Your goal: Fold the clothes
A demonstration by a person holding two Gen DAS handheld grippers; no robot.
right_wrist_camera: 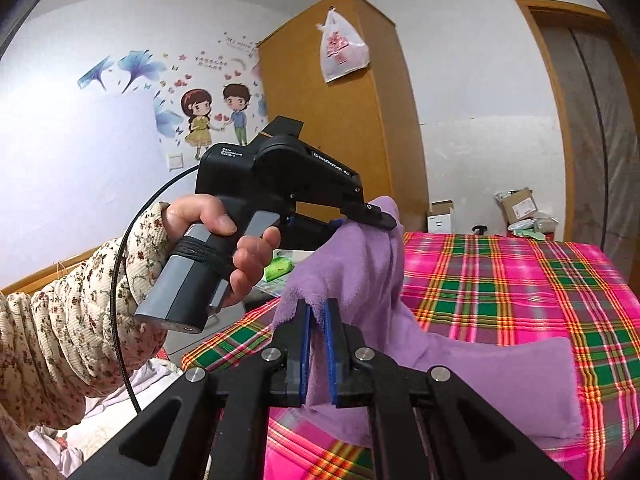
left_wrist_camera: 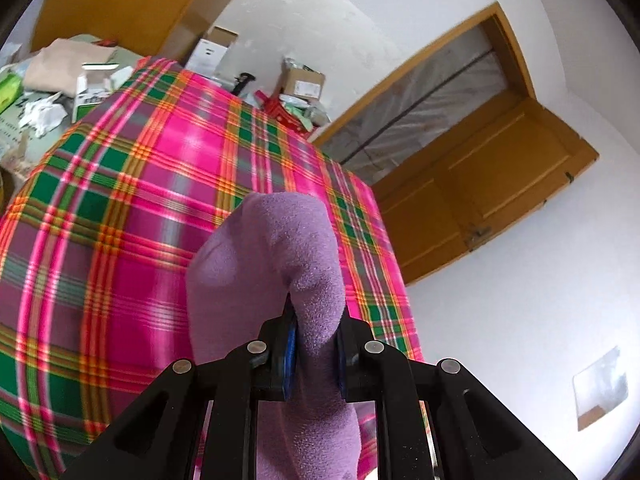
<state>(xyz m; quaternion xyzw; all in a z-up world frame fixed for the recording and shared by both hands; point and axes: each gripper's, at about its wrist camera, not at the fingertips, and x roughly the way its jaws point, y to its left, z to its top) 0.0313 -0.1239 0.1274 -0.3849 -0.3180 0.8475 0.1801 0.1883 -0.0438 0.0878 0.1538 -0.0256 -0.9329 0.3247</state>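
Note:
A lilac fleece garment (right_wrist_camera: 472, 380) is held up over the pink, green and orange plaid cloth (right_wrist_camera: 520, 280) on the bed. My right gripper (right_wrist_camera: 316, 320) is shut on a lower edge of it, blue pads pinching the fabric. My left gripper (right_wrist_camera: 372, 216), held in a hand with a floral sleeve, is shut on an upper edge, so the cloth hangs stretched between the two. In the left wrist view the lilac garment (left_wrist_camera: 272, 264) bulges up between the fingers of my left gripper (left_wrist_camera: 316, 340), above the plaid cloth (left_wrist_camera: 120, 220).
Cardboard boxes (right_wrist_camera: 524, 208) and clutter stand along the far side of the bed. A wooden wardrobe (right_wrist_camera: 344, 112) with a hanging plastic bag (right_wrist_camera: 342, 52) is behind. Boxes and crumpled paper (left_wrist_camera: 60, 92) lie beside the plaid cloth. A wooden door (left_wrist_camera: 480, 192) is at the right.

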